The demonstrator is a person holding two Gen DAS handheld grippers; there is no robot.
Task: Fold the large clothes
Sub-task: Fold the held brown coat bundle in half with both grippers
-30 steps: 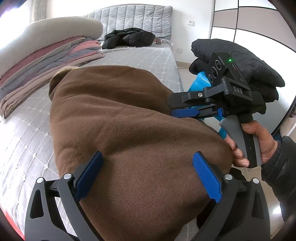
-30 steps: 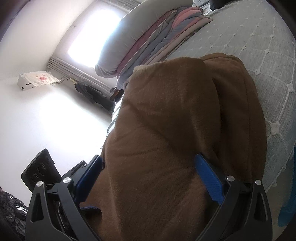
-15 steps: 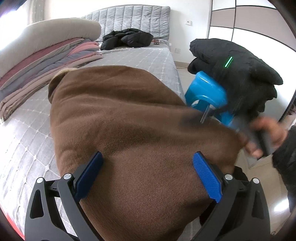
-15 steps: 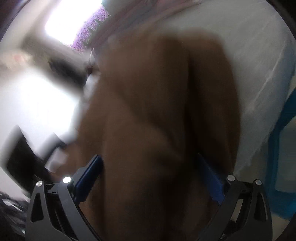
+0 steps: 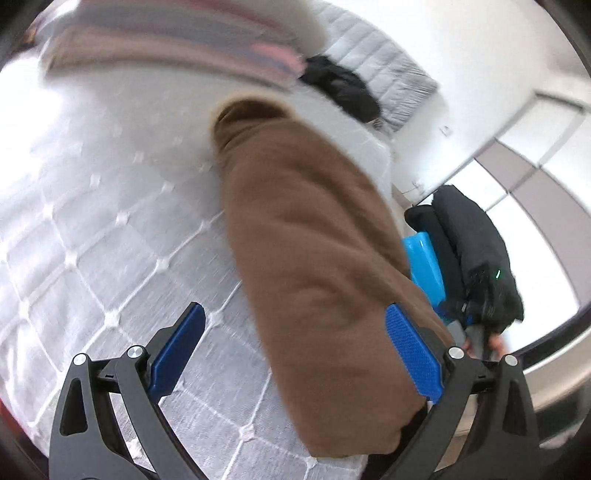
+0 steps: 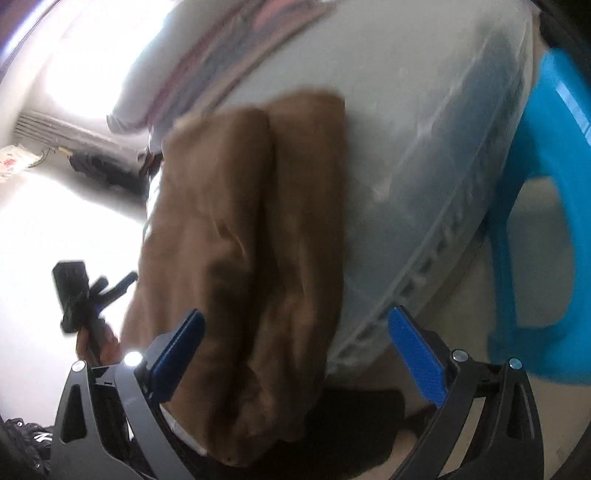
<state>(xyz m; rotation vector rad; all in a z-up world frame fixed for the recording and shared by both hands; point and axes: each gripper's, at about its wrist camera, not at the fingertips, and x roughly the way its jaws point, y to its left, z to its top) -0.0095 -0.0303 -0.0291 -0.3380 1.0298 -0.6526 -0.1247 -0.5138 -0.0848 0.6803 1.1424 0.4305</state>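
A brown fleece garment [image 5: 310, 258] lies folded lengthwise on the grey quilted bed [image 5: 110, 229], its near end hanging over the bed's edge. In the right wrist view the brown garment [image 6: 240, 251] shows as two long folds side by side. My left gripper [image 5: 295, 350] is open and empty, raised over the garment's near end. My right gripper [image 6: 295, 354] is open and empty, drawn back beyond the bed's edge. The left gripper [image 6: 114, 286] shows at the left of the right wrist view. Both views are motion-blurred.
A blue plastic stool [image 6: 546, 206] stands beside the bed with a black jacket [image 5: 476, 254] on it. Folded blankets [image 5: 177, 33] are stacked at the bed's far side. Another black garment [image 5: 340, 88] lies near the grey headboard [image 5: 388, 81].
Both grippers have pulled up and back from the brown garment. The left view has swung left over the bed. The right gripper has retreated past the bed's edge.
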